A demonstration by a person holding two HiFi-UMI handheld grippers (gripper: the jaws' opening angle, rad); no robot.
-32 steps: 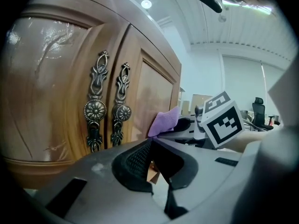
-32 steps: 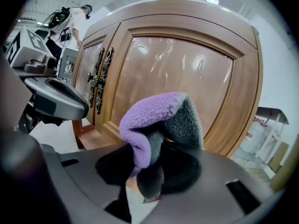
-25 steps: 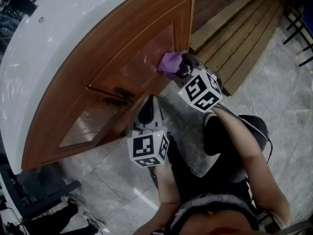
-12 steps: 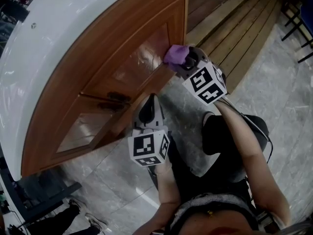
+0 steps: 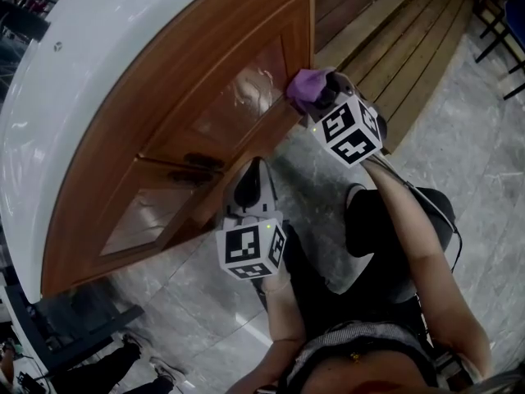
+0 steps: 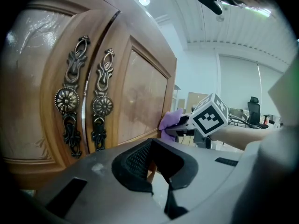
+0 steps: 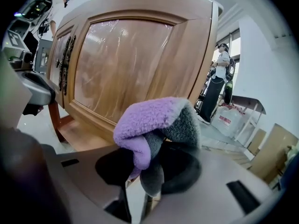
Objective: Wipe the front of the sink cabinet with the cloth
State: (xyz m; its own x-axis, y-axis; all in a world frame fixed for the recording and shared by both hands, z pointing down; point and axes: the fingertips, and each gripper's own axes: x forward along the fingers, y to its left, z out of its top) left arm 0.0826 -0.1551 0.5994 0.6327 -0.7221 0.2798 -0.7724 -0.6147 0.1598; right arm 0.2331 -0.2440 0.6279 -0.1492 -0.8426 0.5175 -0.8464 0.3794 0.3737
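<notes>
The sink cabinet (image 5: 197, 97) is brown wood with two panelled doors under a white top. My right gripper (image 5: 322, 98) is shut on a purple and grey cloth (image 5: 305, 85) and holds it at the lower right corner of the right door. The cloth (image 7: 156, 125) bulges out of the jaws just before the door panel (image 7: 126, 55). My left gripper (image 5: 250, 179) hangs shut and empty in front of the door handles (image 6: 84, 101). From it the cloth (image 6: 170, 121) and the right gripper's marker cube (image 6: 210, 115) show at the right door's edge.
Wooden steps (image 5: 385, 39) lie right of the cabinet, on a grey marble floor (image 5: 205, 318). The person's dark trousers (image 5: 385, 245) are below the grippers. Dark furniture legs (image 5: 57, 327) stand at the lower left. Other people (image 7: 219, 73) stand beyond the cabinet's corner.
My right gripper has carried the cloth up and to the right along the right door toward its outer corner. The left gripper has stayed in place.
</notes>
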